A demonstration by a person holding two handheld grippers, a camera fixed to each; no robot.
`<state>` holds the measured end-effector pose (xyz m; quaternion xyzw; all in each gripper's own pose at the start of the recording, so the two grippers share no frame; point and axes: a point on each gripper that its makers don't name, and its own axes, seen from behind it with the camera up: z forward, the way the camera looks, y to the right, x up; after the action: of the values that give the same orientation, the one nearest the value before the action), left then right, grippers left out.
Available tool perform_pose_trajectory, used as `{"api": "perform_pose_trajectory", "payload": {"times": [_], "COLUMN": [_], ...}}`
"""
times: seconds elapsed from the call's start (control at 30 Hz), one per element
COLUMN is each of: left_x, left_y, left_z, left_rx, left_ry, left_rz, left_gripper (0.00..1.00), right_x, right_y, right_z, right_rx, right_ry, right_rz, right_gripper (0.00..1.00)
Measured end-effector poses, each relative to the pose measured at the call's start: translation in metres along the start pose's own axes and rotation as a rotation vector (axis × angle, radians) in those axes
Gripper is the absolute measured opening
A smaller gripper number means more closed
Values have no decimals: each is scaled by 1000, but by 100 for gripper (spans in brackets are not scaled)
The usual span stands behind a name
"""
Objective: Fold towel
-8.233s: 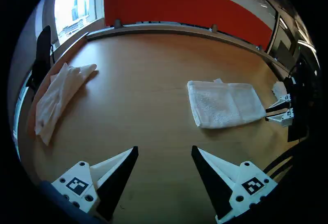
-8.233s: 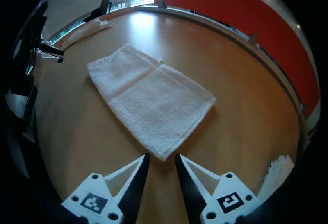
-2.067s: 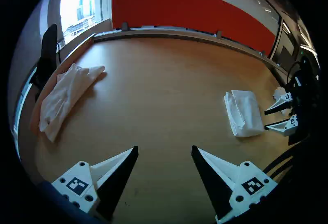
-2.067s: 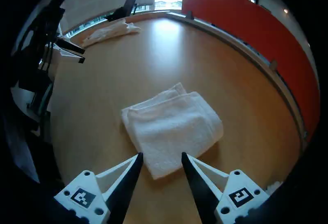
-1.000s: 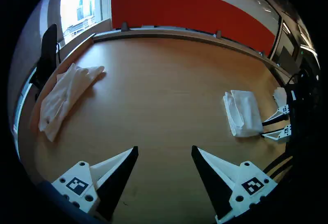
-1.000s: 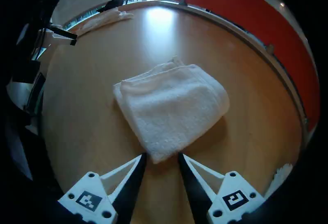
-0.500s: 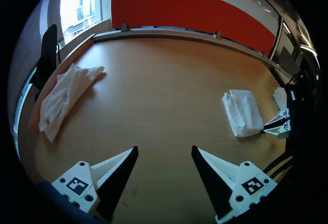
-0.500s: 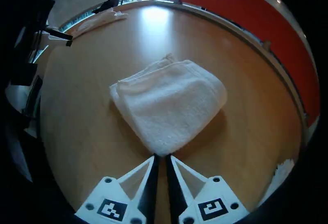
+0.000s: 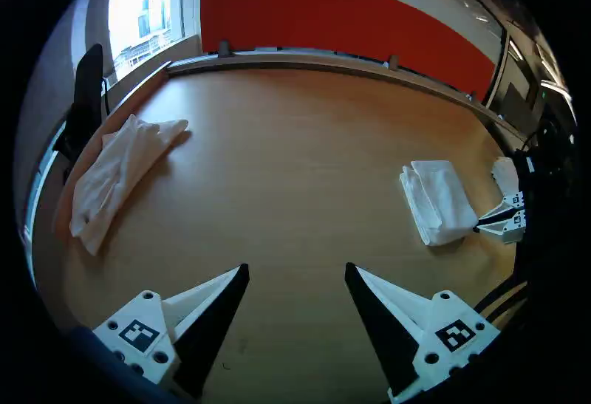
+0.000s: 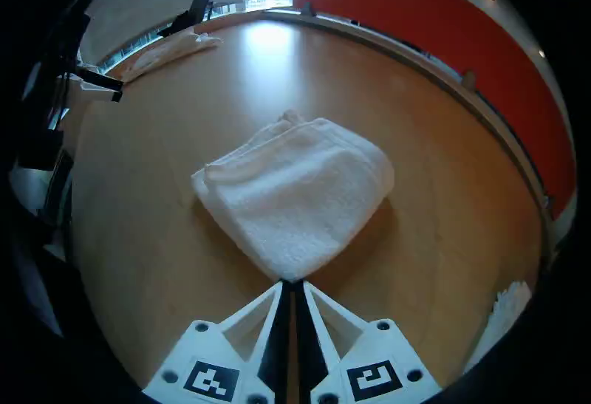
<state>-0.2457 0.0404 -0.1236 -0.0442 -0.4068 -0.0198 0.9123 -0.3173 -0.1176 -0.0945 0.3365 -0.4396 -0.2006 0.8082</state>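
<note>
The folded white towel (image 10: 295, 190) lies on the wooden table (image 9: 295, 145), its near corner right at the tips of the right gripper (image 10: 292, 286), whose 2 fingers are drawn together to a thin slit; I cannot tell whether they pinch that corner. The left gripper (image 9: 295, 267) hangs over bare table with its jaws spread wide, holding nothing. A crumpled white cloth (image 9: 118, 171) lies well apart at the table's far left edge, below the red partition (image 9: 347, 20).
</note>
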Motion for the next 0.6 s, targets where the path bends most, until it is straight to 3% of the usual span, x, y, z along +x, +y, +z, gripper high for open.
{"api": "perform_pose_trajectory", "payload": {"times": [0.2, 0.6], "left_x": [1, 7], "left_y": [0, 4], "left_z": [-1, -4], "left_rx": [-3, -17], "left_ry": [6, 30], "left_rz": [2, -5], "left_gripper": [97, 97], "right_x": [17, 80], "right_y": [5, 22], "right_z": [-11, -35], "right_rx": [-14, -57], "right_ry": [26, 75], "right_rz": [-22, -62], "right_gripper": [4, 4]}}
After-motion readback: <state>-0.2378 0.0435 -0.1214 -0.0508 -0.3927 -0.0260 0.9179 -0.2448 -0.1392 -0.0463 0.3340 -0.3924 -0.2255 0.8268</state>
